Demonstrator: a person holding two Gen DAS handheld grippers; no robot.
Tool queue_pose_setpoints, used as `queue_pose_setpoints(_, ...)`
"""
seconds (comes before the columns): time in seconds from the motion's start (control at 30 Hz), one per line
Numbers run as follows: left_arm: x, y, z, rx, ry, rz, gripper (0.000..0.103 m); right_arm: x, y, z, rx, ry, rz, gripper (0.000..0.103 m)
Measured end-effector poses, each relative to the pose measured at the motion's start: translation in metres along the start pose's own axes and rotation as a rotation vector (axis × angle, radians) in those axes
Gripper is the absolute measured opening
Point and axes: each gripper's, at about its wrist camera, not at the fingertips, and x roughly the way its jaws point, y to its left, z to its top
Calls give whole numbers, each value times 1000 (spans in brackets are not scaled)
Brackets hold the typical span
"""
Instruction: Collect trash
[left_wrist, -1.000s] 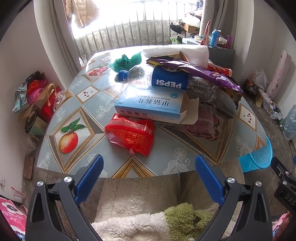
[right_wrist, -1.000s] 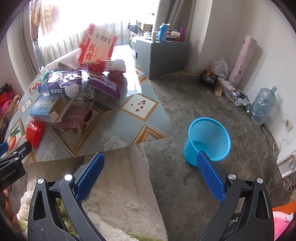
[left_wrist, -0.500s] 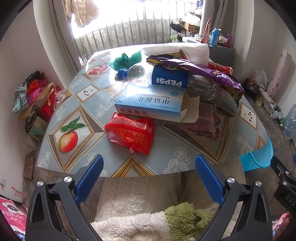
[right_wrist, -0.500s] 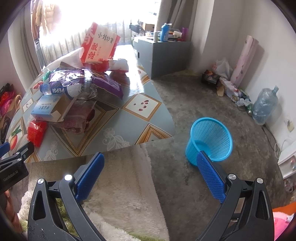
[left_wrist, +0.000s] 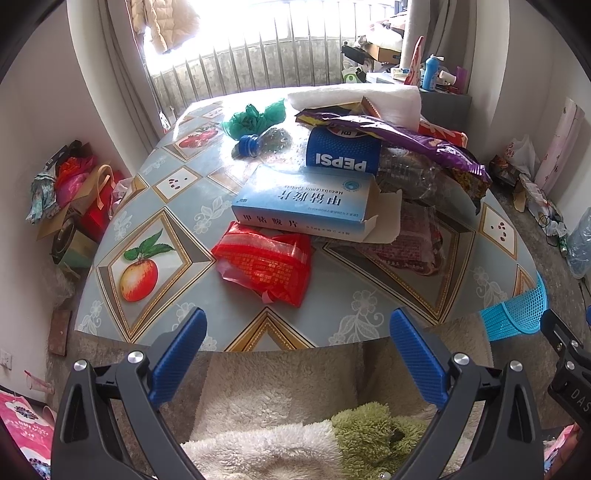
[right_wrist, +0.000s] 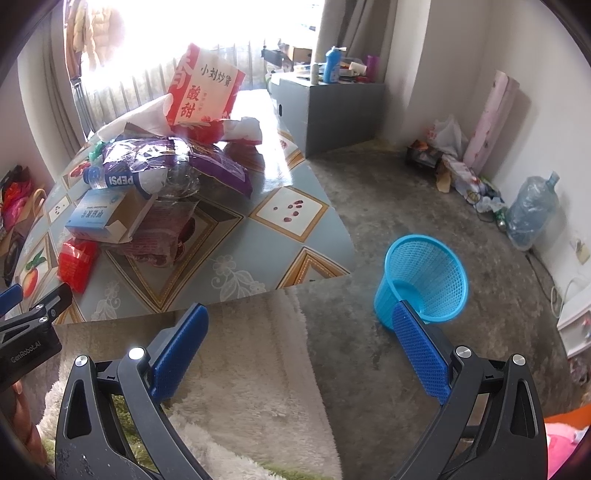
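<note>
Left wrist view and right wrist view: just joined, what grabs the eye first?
A heap of trash on the fruit-print table: a light blue carton lying over a red plastic bag, with a Pepsi bottle behind under a purple wrapper. On the floor right of the table stands an empty blue mesh basket.

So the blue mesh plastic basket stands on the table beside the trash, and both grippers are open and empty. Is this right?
Not quite. The blue mesh plastic basket stands on the grey concrete floor, off the edge of the fruit-patterned table, as the right wrist view shows. The rest holds: the left gripper and right gripper both have their jaws open and empty.
</note>
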Motion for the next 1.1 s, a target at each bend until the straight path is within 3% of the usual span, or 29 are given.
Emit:
queue_pose_setpoints(0.83,2,1,4,-4,11,19,97,4,8,1,-7,1,17,95)
queue_pose_setpoints(1.1,2,16,12,-23,-5,10,97,0,10,6,-7,-48,55,95)
